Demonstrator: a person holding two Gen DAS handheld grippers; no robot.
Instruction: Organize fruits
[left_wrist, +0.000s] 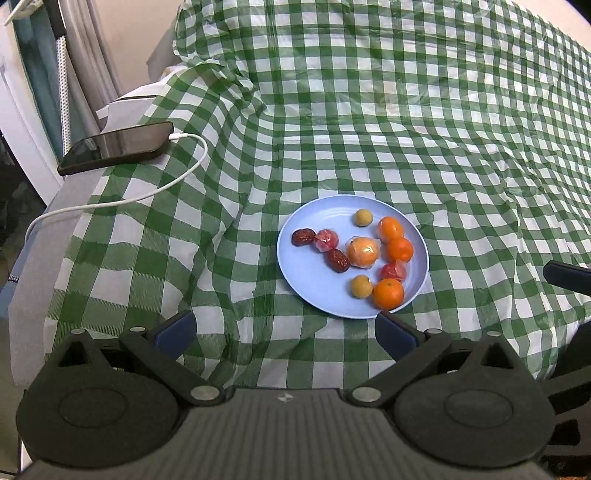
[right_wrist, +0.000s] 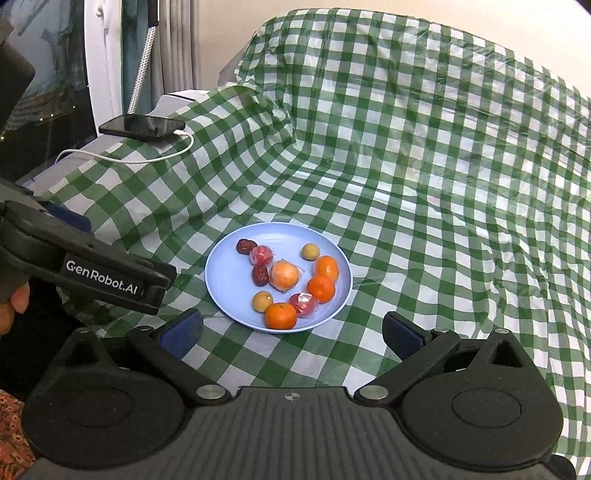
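Fruits (left_wrist: 364, 252) piled on blue plate (left_wrist: 295, 273); left gripper (left_wrist: 286, 328) and right gripper (right_wrist: 291, 328) fingers apart, empty.

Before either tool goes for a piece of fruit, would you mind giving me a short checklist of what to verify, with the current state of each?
1. Left tool open and holding nothing: ok.
2. Right tool open and holding nothing: ok.
3. All fruit on the blue plate, none on the cloth: ok.
4. Nearest orange free to grasp from above: ok.
5. Phone and its cable away from the plate: ok.
6. A place to sort the fruit into: cannot tell, none in view.
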